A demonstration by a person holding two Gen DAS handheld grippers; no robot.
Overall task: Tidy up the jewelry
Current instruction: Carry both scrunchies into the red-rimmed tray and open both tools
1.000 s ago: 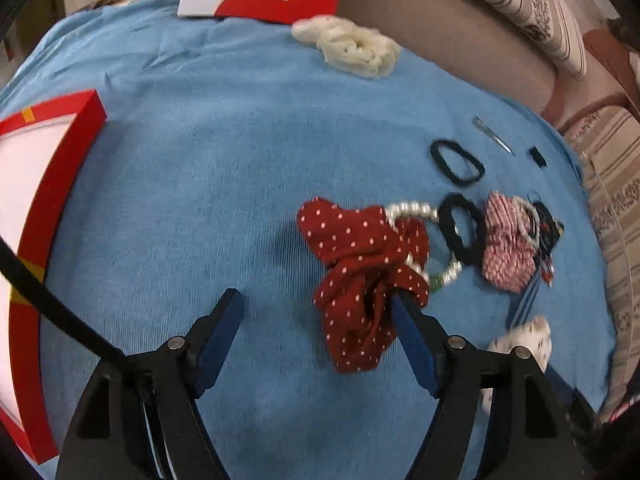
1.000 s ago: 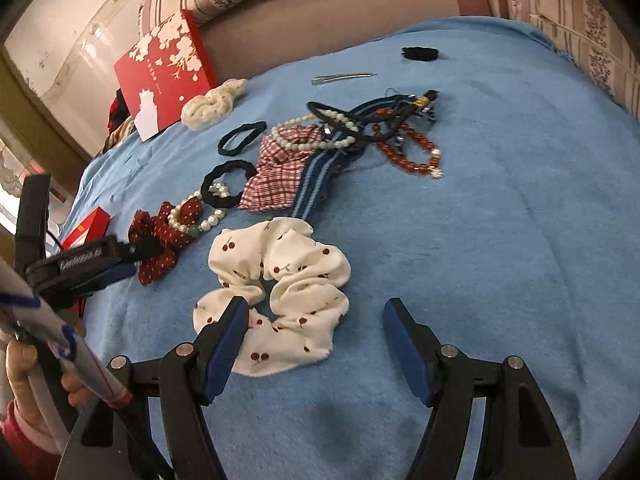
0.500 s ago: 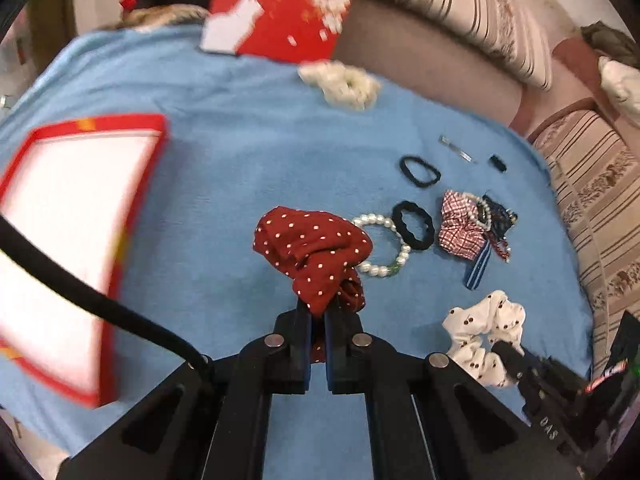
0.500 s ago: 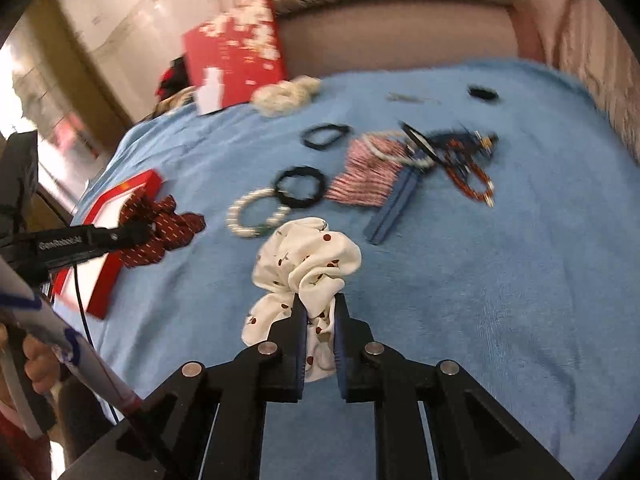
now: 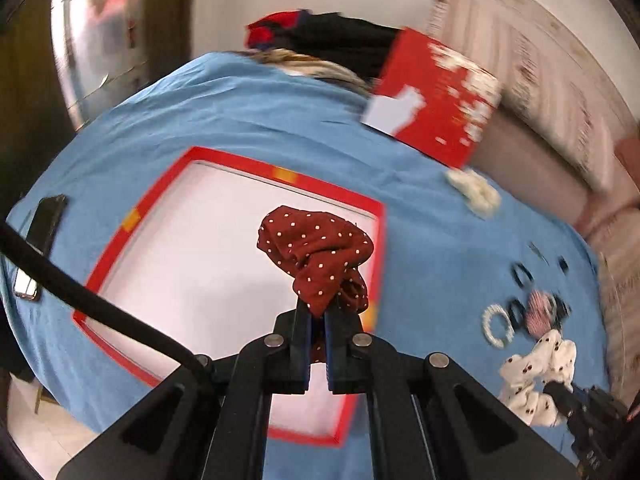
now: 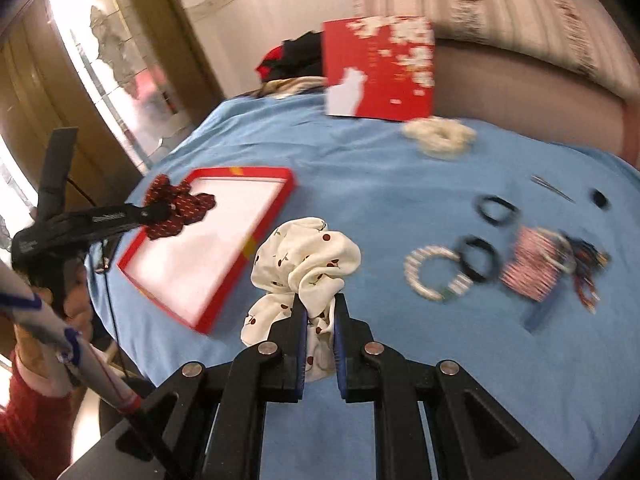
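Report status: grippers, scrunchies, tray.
Left gripper shut on red scrunchie, over tray. Right gripper shut on white scrunchie, beside tray. Nothing blocking tray.

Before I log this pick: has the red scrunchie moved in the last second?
Yes. The red scrunchie, pinched in the left claw, left the pearl bracelet and now hangs over the red tray.

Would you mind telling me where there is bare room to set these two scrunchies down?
The white floor of the red-rimmed tray is bare; the left gripper holds the red dotted scrunchie above it. Bare blue cloth lies between the tray and the cream scrunchie. It is crowded on the right, around the pearl bracelet and black hair ties.
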